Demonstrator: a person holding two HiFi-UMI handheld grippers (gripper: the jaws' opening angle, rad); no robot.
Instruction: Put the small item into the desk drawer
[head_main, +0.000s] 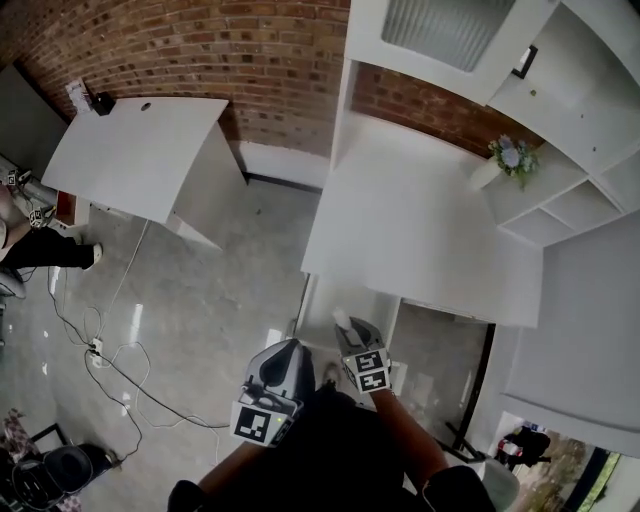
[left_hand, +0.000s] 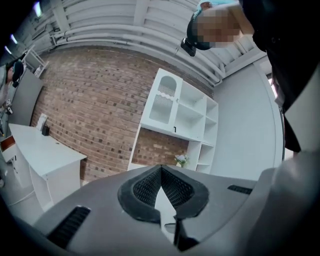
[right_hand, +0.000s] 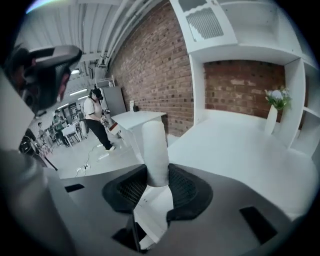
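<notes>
White tube (right_hand: 155, 150) clamped in my right gripper (right_hand: 157, 182), just in front of the white desk (head_main: 420, 220).
The jaws pinch the tube's near end, and the rest sticks out ahead of them. My left gripper (left_hand: 161, 170) hangs just beside the right, jaws together on nothing.

Overhead head view, gripper views toward desk (head_main: 420, 220)

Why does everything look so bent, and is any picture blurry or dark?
Head view: the wide lens splays the shelves. Left gripper view: the brick wall curves, corners go black. Right gripper view: the close white tube looks slightly soft.
</notes>
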